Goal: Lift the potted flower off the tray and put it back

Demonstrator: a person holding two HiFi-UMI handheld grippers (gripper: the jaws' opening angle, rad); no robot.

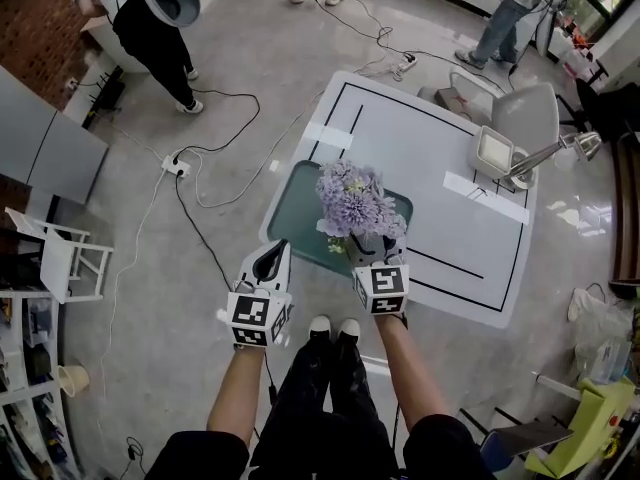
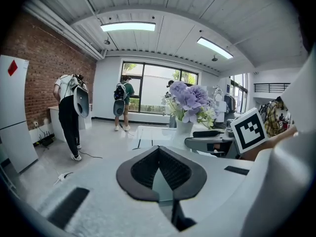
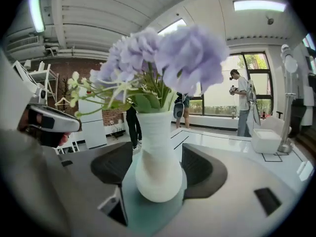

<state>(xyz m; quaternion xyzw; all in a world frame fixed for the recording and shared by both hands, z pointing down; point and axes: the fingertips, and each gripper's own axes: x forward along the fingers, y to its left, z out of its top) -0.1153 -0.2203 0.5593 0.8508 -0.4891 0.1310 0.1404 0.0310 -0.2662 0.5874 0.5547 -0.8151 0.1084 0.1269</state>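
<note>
We see the flower (image 1: 352,200) in its white pot (image 3: 157,162) standing upright on the teal tray (image 1: 293,213), close to the tray's near right edge. The tray lies on the near left part of the white desk (image 1: 430,138).

The right gripper (image 1: 374,255) is at the pot. In the right gripper view its jaws stand wide apart, one on each side of the pot's round belly. The pot is between them, but they do not clamp it. A narrow gap shows at the left pad (image 3: 114,164), and the right pad is just beside the pot's wall. The bottom of the pot rests on the tray.

The left gripper (image 1: 270,260) is to the left of the pot, at the near edge of the tray, and does not touch the pot. In the left gripper view its jaws are pressed together at the tips and hold nothing. The flower shows ahead of them, to the right.

Beyond the desk some persons (image 1: 160,38) stand on the grey floor, and cables (image 1: 215,148) lie there.
</note>
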